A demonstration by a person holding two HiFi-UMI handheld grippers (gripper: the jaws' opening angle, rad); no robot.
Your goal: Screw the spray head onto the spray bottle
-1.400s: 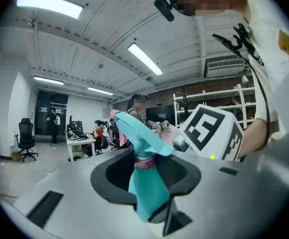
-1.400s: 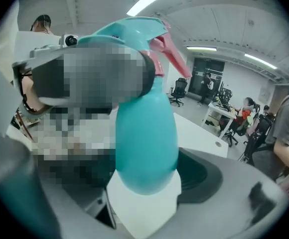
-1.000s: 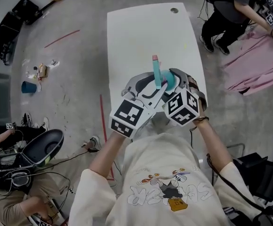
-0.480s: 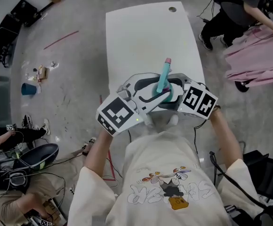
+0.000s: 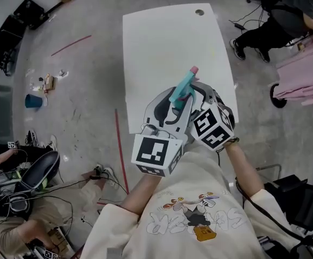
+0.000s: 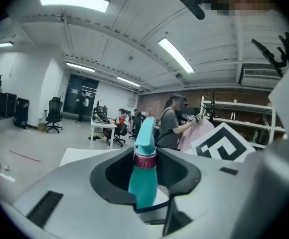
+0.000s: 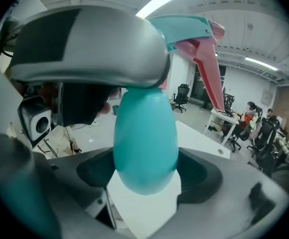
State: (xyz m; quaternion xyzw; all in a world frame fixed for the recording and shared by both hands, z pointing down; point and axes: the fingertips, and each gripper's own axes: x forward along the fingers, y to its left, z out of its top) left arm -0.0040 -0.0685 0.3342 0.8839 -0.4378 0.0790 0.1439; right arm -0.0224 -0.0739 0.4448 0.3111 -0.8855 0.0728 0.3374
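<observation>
White table (image 5: 162, 53) lay well below both sets of fingers in the head view, with grey floor (image 5: 81, 96) around it. Left gripper (image 5: 174, 99) and right gripper (image 5: 202, 93) were side by side, fingers converging on the teal spray bottle (image 5: 179, 93), which was held in the air over the table. Spray head (image 5: 188, 79) stuck out tilted past the fingertips, pink nozzle tip farthest from them. Left gripper view: the bottle neck stood upright between the left fingers, red collar (image 6: 145, 161) at the level of their recess and the spray head seated just above it. Left jaws were opening, with a dark gap on each side of the neck, so released, not clamped. Marker cube (image 6: 224, 143) of the right gripper sat just right of those fingers. A person (image 6: 170, 126) handled pink cloth (image 6: 197, 131) far beyond them. Right gripper view: the bottle's rounded body filled the space between the right fingers, which were clenched on its sides. A grey finger of the left gripper crossed just above them, and the pink trigger (image 7: 209, 68) hung beyond and above the fingertips.
</observation>
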